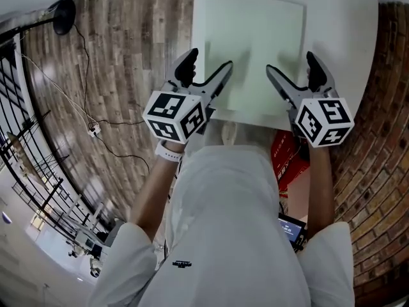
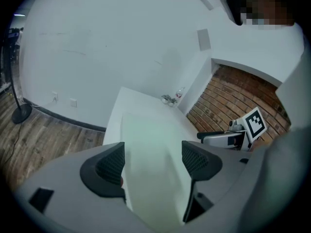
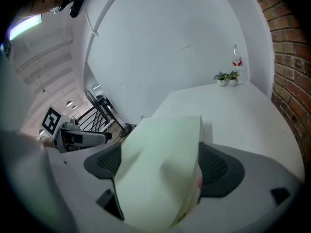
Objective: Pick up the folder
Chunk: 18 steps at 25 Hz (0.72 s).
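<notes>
While the pale green folder [image 1: 255, 50], plain, flat and almost square, lies on the white bench [image 1: 358, 31], the left tool [image 1: 209, 61] and the right tool [image 1: 291, 64] hold their jaws apart around its near edge, not clamping it.

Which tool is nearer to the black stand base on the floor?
Left. The left tool is at the folder's near left edge, toward the black stand base; the right tool is at its near right part, farther away.
</notes>
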Each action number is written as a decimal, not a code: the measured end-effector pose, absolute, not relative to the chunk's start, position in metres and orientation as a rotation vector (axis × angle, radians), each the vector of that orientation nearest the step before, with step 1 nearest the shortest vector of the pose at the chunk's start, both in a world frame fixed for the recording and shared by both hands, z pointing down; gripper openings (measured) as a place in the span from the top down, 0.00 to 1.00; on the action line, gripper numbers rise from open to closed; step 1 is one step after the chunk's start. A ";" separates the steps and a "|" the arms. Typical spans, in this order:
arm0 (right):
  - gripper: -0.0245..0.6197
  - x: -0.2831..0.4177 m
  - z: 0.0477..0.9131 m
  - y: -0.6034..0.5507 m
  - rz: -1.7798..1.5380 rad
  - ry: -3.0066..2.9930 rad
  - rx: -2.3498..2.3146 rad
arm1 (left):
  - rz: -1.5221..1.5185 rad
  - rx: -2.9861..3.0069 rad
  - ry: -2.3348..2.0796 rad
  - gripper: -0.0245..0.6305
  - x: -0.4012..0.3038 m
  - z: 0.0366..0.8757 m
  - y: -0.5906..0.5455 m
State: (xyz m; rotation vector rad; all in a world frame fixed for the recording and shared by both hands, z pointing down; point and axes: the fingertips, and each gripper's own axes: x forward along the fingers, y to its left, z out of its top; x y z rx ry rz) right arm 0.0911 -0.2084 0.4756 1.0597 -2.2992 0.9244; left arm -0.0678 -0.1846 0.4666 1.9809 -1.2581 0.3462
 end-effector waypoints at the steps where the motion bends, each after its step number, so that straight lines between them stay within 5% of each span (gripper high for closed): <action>1: 0.21 0.089 0.481 -0.208 0.926 -2.294 1.053 | 0.351 1.974 -1.256 0.43 -0.070 0.472 -0.184; 18: 0.11 0.091 0.543 -0.212 0.963 -2.179 0.980 | 0.419 1.891 -1.207 0.43 -0.076 0.531 -0.187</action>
